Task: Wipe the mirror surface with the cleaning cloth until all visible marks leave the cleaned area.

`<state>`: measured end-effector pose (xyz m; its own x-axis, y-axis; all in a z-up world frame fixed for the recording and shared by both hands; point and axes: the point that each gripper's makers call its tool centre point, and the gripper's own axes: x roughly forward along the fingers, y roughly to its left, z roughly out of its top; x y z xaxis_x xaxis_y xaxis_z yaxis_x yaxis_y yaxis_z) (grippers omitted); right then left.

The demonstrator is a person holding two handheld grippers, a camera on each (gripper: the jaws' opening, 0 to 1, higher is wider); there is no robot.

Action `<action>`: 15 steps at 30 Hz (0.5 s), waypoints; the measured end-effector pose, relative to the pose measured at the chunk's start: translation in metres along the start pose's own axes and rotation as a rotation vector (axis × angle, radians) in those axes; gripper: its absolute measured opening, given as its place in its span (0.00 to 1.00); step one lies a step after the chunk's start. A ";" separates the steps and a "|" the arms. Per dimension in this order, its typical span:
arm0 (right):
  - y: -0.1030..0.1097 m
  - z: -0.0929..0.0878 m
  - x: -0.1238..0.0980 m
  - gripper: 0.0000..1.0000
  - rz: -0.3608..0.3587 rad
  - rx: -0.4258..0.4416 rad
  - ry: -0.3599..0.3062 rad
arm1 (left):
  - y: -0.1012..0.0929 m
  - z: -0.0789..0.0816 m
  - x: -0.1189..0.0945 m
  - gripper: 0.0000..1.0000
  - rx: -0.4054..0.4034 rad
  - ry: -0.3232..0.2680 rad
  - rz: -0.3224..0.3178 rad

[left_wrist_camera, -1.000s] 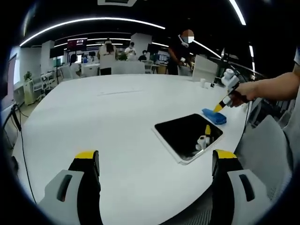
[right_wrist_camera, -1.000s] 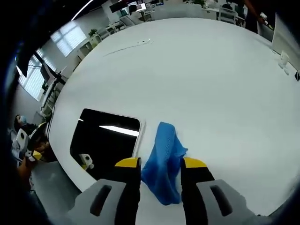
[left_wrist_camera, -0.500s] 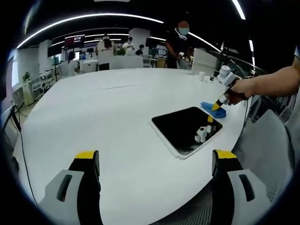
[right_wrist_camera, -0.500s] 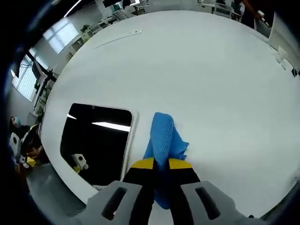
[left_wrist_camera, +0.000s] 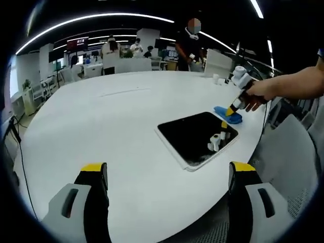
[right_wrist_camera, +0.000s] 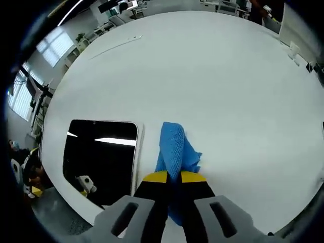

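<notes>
A dark rectangular mirror [left_wrist_camera: 197, 136] with a white rim lies flat on the white table [left_wrist_camera: 116, 116], also seen as the mirror [right_wrist_camera: 98, 157] left of the blue cleaning cloth [right_wrist_camera: 175, 152]. In the right gripper view, my right gripper [right_wrist_camera: 174, 178] is shut on the near end of the cloth, which rests on the table beside the mirror. The left gripper view shows that right gripper [left_wrist_camera: 234, 108], held by a hand, on the blue cloth [left_wrist_camera: 228, 115] past the mirror's far right corner. My left gripper [left_wrist_camera: 167, 174] stands open, well short of the mirror.
A grey chair [left_wrist_camera: 288, 162] stands at the table's right edge. Small white items [left_wrist_camera: 217, 79] sit on the far right of the table. People stand among desks [left_wrist_camera: 121, 63] in the office behind. A thin cable [right_wrist_camera: 114, 45] lies on the far tabletop.
The right gripper's jaws closed on the blue cloth, from open around it a second ago. The left gripper view has shifted slightly; the mirror stays where it lay.
</notes>
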<state>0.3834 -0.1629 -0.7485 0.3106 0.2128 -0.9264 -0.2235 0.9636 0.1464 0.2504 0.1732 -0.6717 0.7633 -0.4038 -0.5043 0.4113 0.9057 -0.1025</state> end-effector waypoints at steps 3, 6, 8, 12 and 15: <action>-0.003 0.002 0.002 0.00 0.027 0.085 0.022 | 0.001 0.003 0.000 0.99 -0.010 -0.021 -0.003; -0.004 0.003 0.001 0.00 0.037 0.110 0.023 | 0.003 0.001 0.000 0.99 -0.022 -0.015 0.003; -0.003 0.006 -0.004 0.00 0.040 0.122 0.013 | 0.003 0.002 -0.001 0.99 -0.022 -0.018 0.006; 0.005 0.018 -0.012 0.00 0.053 0.098 -0.003 | 0.001 0.000 0.002 0.99 -0.046 -0.008 -0.013; 0.014 0.032 -0.018 0.00 0.082 0.115 -0.018 | -0.002 0.008 0.002 0.99 0.023 -0.054 -0.015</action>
<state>0.4048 -0.1483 -0.7189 0.3122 0.2938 -0.9035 -0.1422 0.9547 0.2613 0.2550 0.1700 -0.6655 0.7821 -0.4245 -0.4562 0.4339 0.8964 -0.0902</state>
